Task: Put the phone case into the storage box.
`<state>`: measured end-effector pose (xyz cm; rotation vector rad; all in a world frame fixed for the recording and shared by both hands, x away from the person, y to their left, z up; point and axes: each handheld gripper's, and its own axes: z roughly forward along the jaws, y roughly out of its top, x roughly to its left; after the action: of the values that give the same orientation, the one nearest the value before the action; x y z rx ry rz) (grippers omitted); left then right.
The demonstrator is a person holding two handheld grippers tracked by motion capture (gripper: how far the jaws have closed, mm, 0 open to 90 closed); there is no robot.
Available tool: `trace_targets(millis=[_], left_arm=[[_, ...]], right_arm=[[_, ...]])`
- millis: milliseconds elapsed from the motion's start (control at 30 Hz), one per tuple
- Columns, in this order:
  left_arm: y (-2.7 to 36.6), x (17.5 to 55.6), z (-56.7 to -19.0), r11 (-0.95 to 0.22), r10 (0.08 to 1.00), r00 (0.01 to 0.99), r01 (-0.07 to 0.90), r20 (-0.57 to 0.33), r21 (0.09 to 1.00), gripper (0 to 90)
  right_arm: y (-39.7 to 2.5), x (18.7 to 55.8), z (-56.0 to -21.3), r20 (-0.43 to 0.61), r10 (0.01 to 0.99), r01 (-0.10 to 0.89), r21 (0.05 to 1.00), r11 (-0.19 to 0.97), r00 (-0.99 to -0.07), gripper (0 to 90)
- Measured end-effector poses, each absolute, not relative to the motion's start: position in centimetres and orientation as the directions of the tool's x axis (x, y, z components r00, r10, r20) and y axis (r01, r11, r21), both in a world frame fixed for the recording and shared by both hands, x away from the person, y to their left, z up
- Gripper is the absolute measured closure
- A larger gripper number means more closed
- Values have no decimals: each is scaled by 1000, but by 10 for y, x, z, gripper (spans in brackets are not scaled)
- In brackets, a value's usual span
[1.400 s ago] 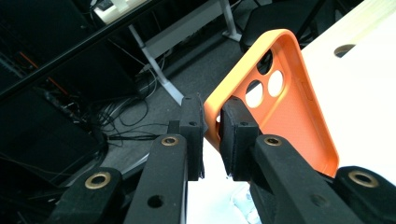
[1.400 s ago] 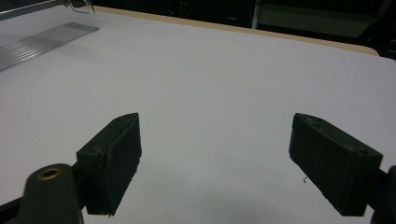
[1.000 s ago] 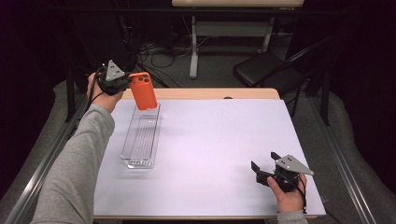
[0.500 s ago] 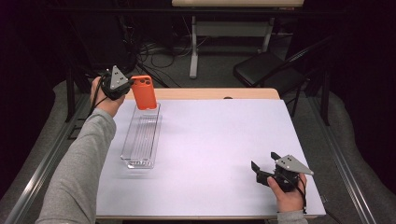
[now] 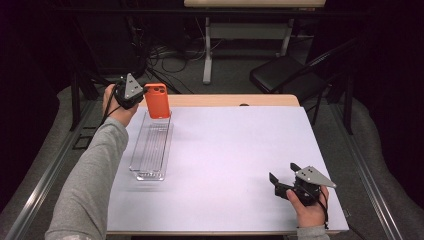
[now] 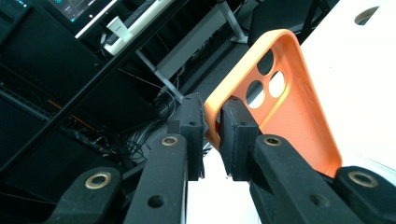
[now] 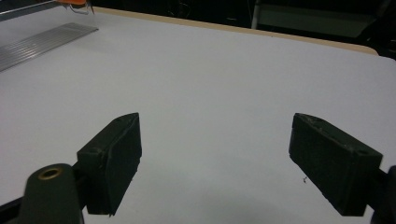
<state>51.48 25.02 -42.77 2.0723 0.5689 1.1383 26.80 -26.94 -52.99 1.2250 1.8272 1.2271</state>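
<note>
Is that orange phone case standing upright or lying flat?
Upright: the orange phone case stands on end over the clear rack, its edge pinched by the left gripper.

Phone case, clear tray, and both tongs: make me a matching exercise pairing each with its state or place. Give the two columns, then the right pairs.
Things:
1. phone case
2. clear tray
3. left tongs
4. right tongs

States or places:
A. jaws wide apart over bare white table, holding nothing
B. lies on the table's left side, long and ribbed
C. orange, held upright at the tray's far end
D. jaws shut on the edge of the case

Pairs: 1-C, 2-B, 3-D, 4-A
</note>
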Motion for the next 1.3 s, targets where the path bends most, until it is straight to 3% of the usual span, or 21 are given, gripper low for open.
trace_targets(millis=[1300], left_arm=[[245,518,-461,-677,651,509,52,563,734,804]], right_arm=[[-269,269,-533,13,922,370,918,142,-386,169]])
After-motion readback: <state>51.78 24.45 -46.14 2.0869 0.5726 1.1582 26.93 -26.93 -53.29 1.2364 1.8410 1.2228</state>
